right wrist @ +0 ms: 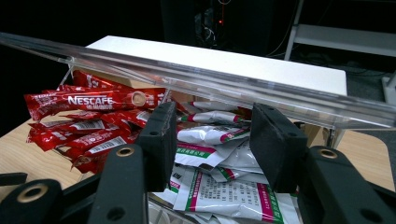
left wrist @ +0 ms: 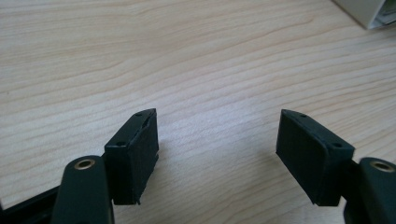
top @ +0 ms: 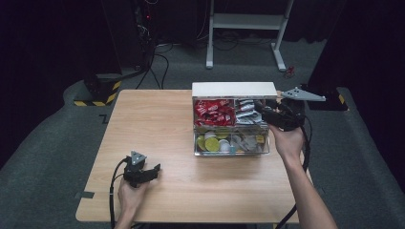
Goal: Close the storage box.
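Hovering: right hand-held gripper (right wrist: pixel 208 140) over white sachets (right wrist: pixel 219 158) | jaws apart, seemingly gripping nothing

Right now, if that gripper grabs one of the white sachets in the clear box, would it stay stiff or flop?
The white sachets would probably flop: they lie creased and bent over each other. They look thin and flat, so likely light. Their glossy film may slip between the right gripper's pads.

The table (left wrist: pixel 196 60) is pale wood-grain laminate, smooth and matt. The organiser box (right wrist: pixel 224 88) is clear glossy plastic with a flat white matt top. Red Nescafé sachets (right wrist: pixel 93 100) and white sachets (right wrist: pixel 219 196) are shiny foil-like film. The gripper pads (left wrist: pixel 308 158) look matt black, faintly ribbed
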Action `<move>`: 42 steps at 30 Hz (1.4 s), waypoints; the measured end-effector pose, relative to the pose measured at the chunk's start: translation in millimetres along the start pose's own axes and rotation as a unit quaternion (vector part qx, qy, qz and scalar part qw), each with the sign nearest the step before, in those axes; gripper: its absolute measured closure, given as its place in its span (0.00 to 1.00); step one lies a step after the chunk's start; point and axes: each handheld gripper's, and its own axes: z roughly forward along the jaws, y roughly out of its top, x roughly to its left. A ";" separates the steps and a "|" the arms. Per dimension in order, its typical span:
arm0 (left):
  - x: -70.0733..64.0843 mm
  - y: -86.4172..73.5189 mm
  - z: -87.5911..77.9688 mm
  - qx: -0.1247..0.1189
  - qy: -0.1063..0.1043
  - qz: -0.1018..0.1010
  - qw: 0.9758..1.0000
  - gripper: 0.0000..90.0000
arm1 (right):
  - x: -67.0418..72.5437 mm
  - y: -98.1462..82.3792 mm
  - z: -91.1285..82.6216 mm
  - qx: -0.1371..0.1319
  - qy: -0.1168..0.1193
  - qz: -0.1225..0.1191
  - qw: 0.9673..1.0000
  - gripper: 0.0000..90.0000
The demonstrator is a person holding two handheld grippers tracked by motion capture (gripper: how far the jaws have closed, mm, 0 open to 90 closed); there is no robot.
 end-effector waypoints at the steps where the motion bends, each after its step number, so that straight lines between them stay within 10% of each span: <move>1: -0.6 1.0 -1.5 -0.008 -0.006 -0.004 1.000 0.33 | -0.2 0.4 0.1 -0.001 0.001 0.001 1.000 0.57; 13: -7.1 33.6 -22.6 -0.058 -0.078 -0.018 0.995 0.33 | -1.1 1.2 -0.5 -0.004 0.007 0.005 1.000 0.57; 42: -54.6 136.7 -70.0 -0.121 -0.164 0.066 0.977 0.45 | 0.5 4.1 -1.8 0.006 0.002 -0.005 1.000 0.57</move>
